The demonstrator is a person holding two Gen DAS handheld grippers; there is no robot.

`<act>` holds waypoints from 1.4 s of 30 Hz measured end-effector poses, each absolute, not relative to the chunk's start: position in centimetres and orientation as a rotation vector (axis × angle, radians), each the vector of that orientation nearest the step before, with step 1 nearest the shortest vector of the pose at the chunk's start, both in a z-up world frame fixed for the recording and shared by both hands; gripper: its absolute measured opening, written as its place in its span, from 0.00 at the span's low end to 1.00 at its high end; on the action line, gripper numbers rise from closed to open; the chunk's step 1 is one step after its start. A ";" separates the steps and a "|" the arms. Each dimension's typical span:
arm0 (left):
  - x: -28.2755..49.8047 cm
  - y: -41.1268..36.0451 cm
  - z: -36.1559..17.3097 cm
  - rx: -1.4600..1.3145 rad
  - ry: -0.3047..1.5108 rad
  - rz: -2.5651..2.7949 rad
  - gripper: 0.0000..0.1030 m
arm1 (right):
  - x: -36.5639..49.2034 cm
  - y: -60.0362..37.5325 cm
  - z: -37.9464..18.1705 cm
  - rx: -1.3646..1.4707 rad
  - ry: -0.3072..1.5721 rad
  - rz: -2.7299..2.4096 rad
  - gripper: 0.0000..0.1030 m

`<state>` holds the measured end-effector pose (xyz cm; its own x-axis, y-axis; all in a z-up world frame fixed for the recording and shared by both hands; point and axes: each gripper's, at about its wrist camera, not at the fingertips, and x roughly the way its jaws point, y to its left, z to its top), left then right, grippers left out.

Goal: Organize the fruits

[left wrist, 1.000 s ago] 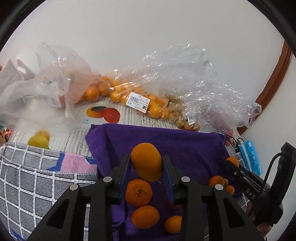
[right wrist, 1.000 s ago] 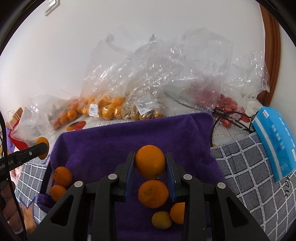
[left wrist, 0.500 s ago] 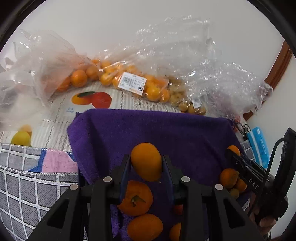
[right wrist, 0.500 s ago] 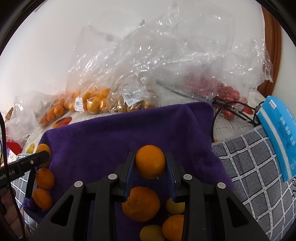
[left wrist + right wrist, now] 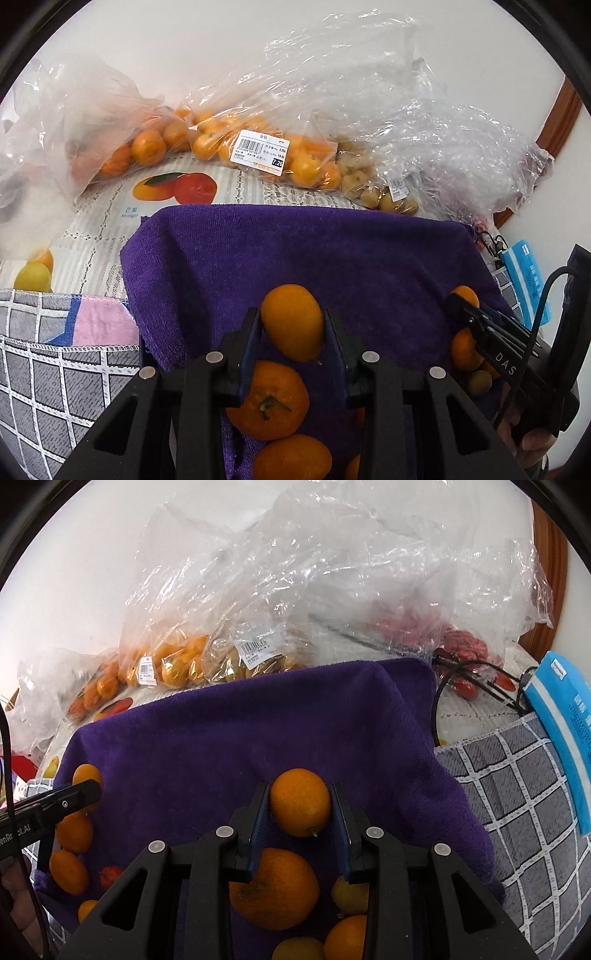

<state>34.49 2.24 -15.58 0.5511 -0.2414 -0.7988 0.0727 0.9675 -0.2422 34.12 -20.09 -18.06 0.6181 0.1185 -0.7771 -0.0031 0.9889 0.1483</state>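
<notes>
Two tools each clench one small orange fruit between their blue-padded jaws. The left tool [image 5: 293, 325] grips an oval orange [image 5: 291, 321] at the very tips of its fingers, above the purple towel [image 5: 295, 251] that spreads ahead of it. Just under and behind that fruit, between the tool's arms, lies a stemmed mandarin [image 5: 267, 400], with another orange [image 5: 291, 458] nearer still to the camera. The right tool [image 5: 300, 805] pinches a rounder orange [image 5: 300, 802] the same way, its small stem nub pointing down; directly beneath it on the towel sits a larger mandarin [image 5: 275, 888], and a yellowish fruit [image 5: 349, 893] lies just to the right of that one.

From the left wrist view, the right tool [image 5: 461, 301] shows at the far right edge, with loose oranges around it. That view alone shows the price-labelled bag of oranges [image 5: 258, 155] lying ahead beyond the towel, the mango print on the mat [image 5: 173, 186], and a pink and grey checked cloth [image 5: 66, 354] to the left.

From the right wrist view, the left tool [image 5: 88, 790] reaches in from the left edge over a row of oranges [image 5: 72, 853]. Only here do red fruits in a clear bag [image 5: 461, 646] appear ahead to the right, with a black cable [image 5: 441, 690] and a blue packet [image 5: 565, 734] at the far right.
</notes>
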 end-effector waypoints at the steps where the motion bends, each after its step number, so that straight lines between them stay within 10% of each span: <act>1: 34.5 2.2 -15.6 -0.189 0.970 -0.187 0.31 | 34.1 -20.1 -18.1 0.136 0.902 0.070 0.31; 35: 21.1 2.3 -5.1 -0.058 0.797 -0.092 0.78 | 21.6 -21.7 -6.0 0.180 0.816 0.007 0.61; 42: 14.3 1.4 -2.3 -0.030 0.710 -0.073 0.86 | 14.3 -21.6 -2.3 0.181 0.708 0.036 0.89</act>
